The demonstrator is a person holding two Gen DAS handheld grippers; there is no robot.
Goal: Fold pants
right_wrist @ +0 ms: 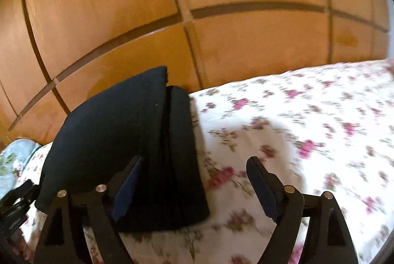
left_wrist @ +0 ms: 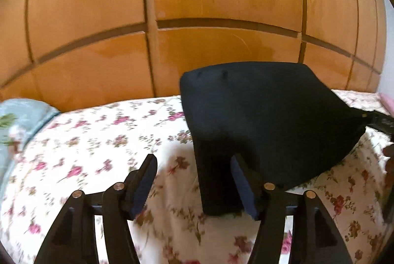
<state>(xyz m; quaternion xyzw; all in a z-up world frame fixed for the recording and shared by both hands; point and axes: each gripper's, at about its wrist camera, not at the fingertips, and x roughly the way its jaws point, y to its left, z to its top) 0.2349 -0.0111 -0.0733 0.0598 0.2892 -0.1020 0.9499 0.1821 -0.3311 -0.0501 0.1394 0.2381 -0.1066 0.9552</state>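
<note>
Lying folded on the floral bedspread, the black pants form a compact dark bundle, roughly mid-bed and closer to the wooden wardrobe side than to the cameras. Top of the bundle bulges up, so it shows against the wardrobe panels in both views.

Left gripper: fingers spread apart, nothing clamped. The pants' near corner sits between the fingers in the left wrist view; the right-hand pad overlaps the cloth, the left-hand pad is over bare bedspread. Contact with the cloth cannot be told, frame is blurred.

Right gripper: also spread wide, holding nothing. Pants are left of centre in this view, stacked layers visible along the bundle's right edge. The left-hand pad overlaps the pants' near end, the other pad is over bedspread well clear of the pants. Touching or hovering: cannot tell.

Relative to the pants: a light blue pillow with a leaf print lies far off at the bed's edge on the left of both views, pillow low-left in the right wrist view. Part of the other tool's black body shows just beside the pants' left side in the right wrist view. A pink item peeks in past the pants at the right rim of the left view, too cropped to identify.
</note>
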